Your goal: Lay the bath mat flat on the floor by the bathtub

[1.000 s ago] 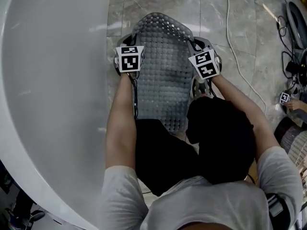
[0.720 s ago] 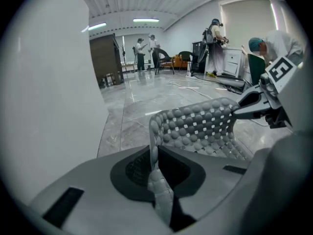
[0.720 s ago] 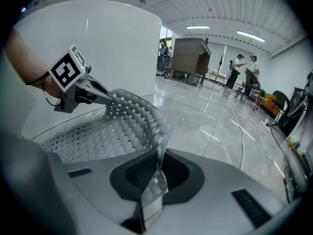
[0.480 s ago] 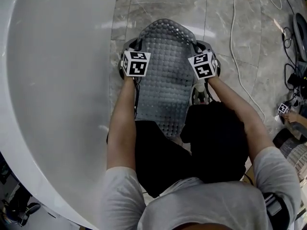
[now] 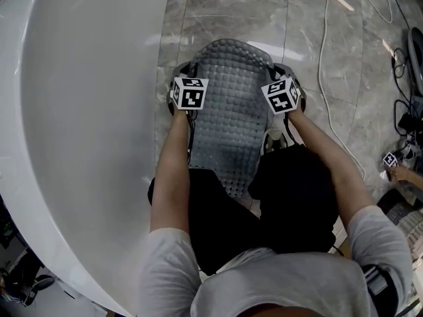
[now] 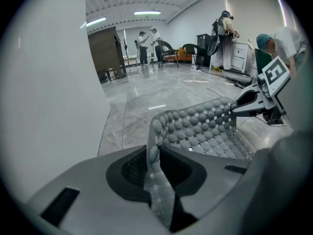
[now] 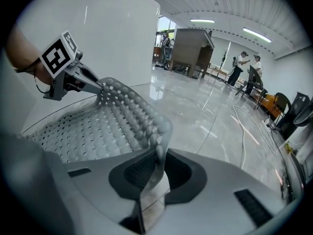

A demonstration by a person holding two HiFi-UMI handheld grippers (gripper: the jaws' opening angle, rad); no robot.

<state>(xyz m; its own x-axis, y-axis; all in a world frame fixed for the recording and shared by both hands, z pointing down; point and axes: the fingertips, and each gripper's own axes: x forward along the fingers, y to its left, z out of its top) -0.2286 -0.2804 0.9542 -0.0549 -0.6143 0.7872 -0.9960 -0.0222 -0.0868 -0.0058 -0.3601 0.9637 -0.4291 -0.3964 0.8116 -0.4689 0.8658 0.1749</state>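
Your left gripper (image 6: 154, 155) and right gripper (image 7: 155, 168) pinch opposite edges of the grey nubbed rubber bath mat (image 5: 231, 104), jaws just loosening, to spread it flat.

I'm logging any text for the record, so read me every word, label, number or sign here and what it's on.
No readable words, numbers or brand names anywhere.
Left marker cube: black-and-white square pattern only, no letters.
Right marker cube: the same kind of pattern.
Small marker at the right edge: too small to read.
Bath mat and bathtub: no print visible.
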